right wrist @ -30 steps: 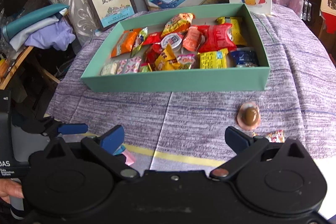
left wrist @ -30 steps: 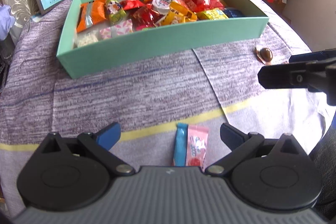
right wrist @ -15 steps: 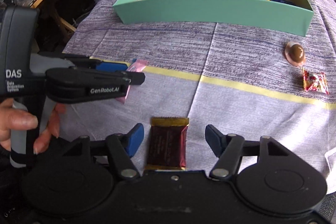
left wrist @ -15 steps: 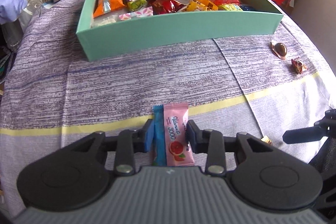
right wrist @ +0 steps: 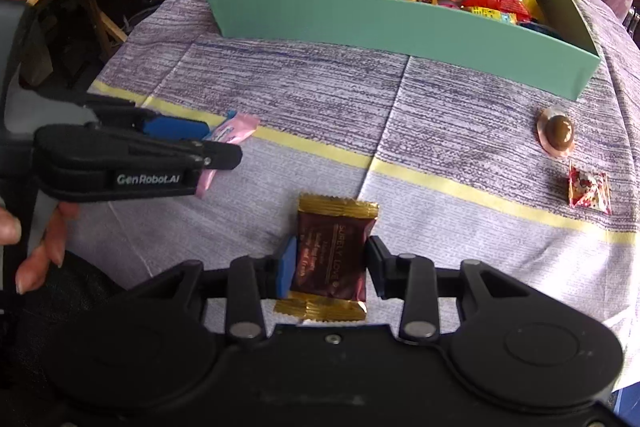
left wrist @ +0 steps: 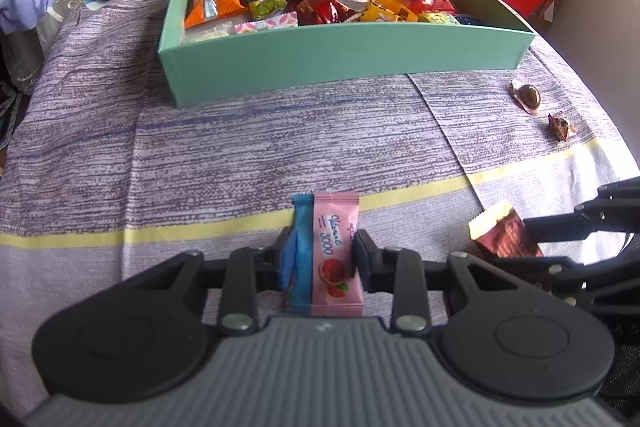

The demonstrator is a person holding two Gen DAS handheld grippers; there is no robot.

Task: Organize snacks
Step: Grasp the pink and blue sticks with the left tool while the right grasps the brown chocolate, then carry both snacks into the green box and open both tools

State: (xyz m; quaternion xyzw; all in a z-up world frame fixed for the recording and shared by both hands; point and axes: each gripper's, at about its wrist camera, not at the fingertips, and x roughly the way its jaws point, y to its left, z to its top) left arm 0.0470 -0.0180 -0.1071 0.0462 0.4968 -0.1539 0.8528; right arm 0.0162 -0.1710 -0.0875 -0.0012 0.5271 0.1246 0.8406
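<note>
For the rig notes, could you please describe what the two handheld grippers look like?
Both are black, with two round housings and linked bars ending in blue pads. The left gripper has a ribbed grey body and white "GenRobot.AI" lettering on its side; the right gripper has a smooth black body.

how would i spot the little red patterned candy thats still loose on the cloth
Start at the mint green cardboard box of snacks on the purple striped cloth. Off its near right corner lies a round brown chocolate in a clear blister; the small red patterned candy lies just nearer, by the yellow stripe, angular and crumpled, not domed.
</note>
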